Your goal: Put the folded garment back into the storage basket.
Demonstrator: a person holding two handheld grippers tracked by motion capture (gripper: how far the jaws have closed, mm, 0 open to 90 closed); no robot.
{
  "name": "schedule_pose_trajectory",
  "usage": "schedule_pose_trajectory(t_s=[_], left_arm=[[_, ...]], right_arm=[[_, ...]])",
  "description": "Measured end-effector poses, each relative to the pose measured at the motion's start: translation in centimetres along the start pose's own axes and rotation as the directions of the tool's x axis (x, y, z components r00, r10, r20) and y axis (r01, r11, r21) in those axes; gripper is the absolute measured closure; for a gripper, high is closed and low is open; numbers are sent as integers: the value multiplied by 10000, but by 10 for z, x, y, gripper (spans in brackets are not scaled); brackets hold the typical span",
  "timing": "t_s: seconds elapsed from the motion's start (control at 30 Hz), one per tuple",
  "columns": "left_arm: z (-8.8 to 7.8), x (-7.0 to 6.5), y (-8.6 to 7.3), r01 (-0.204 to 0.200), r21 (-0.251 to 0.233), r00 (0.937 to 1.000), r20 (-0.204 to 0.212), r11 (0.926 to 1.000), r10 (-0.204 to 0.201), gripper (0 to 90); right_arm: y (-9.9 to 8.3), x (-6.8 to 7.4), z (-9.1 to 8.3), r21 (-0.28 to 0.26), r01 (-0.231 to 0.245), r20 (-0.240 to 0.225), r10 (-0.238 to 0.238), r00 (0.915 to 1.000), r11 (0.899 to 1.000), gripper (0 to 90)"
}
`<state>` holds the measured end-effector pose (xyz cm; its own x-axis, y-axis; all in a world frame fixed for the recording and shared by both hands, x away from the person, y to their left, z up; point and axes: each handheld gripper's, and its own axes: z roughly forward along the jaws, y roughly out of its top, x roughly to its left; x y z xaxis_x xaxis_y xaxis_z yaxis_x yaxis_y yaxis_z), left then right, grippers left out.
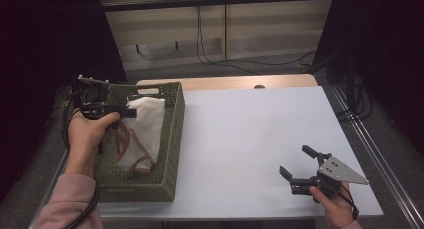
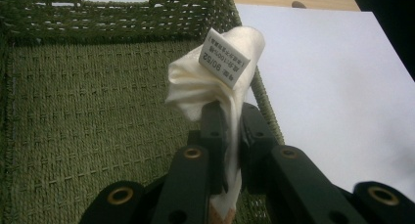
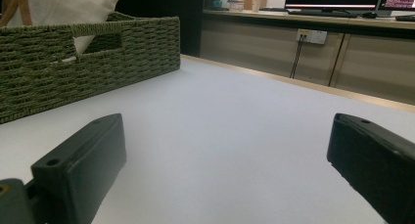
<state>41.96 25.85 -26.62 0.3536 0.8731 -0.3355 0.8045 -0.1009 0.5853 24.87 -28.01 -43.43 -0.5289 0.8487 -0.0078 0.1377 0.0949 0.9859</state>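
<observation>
— How far along does the work look?

— About midway, by the look of it. In the left gripper view the left gripper (image 2: 230, 136) has its jaws clenched on a pinch of the white cloth garment (image 2: 215, 82). The fabric bunches up just past the fingertips, with a small printed size label (image 2: 224, 62) standing at the top of the bunch.

— And where is the garment relative to the basket?

— Below and beyond the fingers lies the woven green basket (image 2: 73, 136). In the high view the garment (image 1: 145, 124) hangs from the left gripper (image 1: 131, 112) and drapes down into the basket (image 1: 172, 139), its brown-trimmed lower end seemingly on the basket floor. So it is partly in — but not let go.

— What seems left?

— Probably lowering the pinched end, opening the jaws and drawing the hand clear of the rim.

— And the other hand?

— The right gripper (image 1: 299, 165) rests well apart on the white table (image 1: 250, 134), jaws spread wide with nothing between them; in its own view the fingers (image 3: 83, 165) frame bare tabletop, with the basket (image 3: 98, 57) farther off.
</observation>
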Motion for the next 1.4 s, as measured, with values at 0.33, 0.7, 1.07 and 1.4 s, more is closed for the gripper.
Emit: schedule_pose_trajectory(t_s=[0.33, 0.7, 1.07, 1.4], left_arm=[[10, 4, -4, 44, -26, 10000, -60, 10000, -44, 830], [19, 10, -5, 122, -76, 9999, -114, 9999, -123, 829], [30, 19, -6, 94, -165, 9993, -347, 9998, -99, 827], [40, 27, -6, -22, -199, 9986, -522, 9998, 12, 819]], right_arm=[[0, 0, 1, -33, 42, -23, -42, 10000, 10000, 7], [0, 1, 1, 3, 88, -53, -88, 9999, 10000, 7], [0, 1, 1, -3, 96, -74, -97, 9999, 10000, 7], [0, 1, 2, -41, 93, -137, -93, 9999, 9999, 7]])
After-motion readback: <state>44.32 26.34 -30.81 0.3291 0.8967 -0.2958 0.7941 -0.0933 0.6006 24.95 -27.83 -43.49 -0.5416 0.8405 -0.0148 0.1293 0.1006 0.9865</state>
